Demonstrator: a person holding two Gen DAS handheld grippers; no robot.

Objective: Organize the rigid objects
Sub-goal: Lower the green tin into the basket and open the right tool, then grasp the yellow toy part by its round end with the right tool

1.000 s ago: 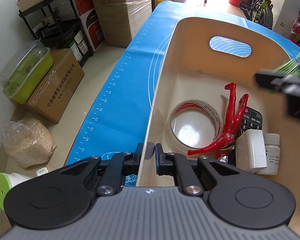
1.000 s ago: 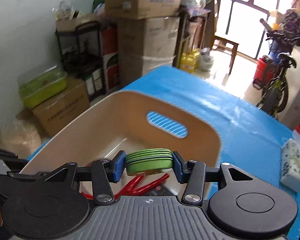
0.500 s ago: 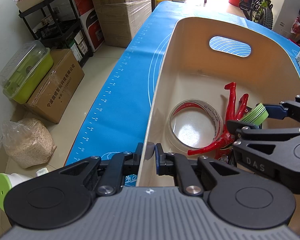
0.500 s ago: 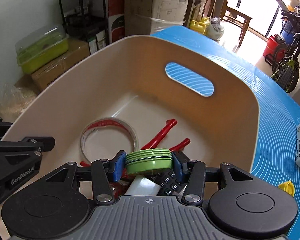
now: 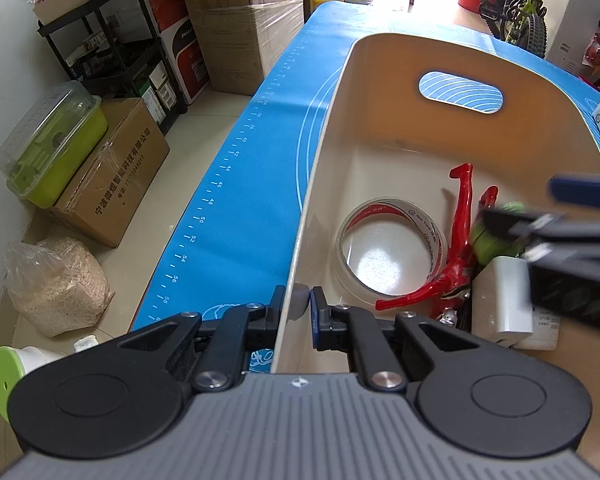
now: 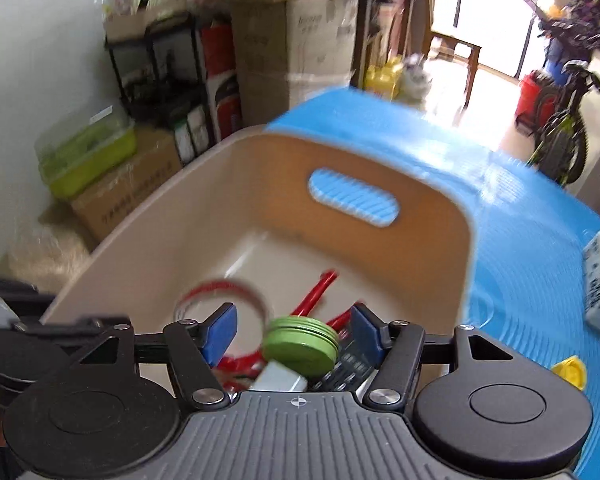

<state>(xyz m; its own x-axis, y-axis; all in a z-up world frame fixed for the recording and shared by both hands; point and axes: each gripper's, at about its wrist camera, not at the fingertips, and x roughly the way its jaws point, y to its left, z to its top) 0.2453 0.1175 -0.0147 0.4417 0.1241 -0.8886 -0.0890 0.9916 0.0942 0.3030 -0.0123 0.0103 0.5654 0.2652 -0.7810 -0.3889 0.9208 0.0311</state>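
Over the beige bin, the right hand-held gripper is spread — the green lid is released; the left hand-held gripper is clamped on the rim, best held steady.

The right wrist view is motion-blurred: the tape roll shows only as a smeared ring, and the keys of the remote cannot be read. In the left wrist view the right hand-held gripper is blurred and cut off by the right edge, covering most of the green lid and part of the white bottle. The white block hides the remote.
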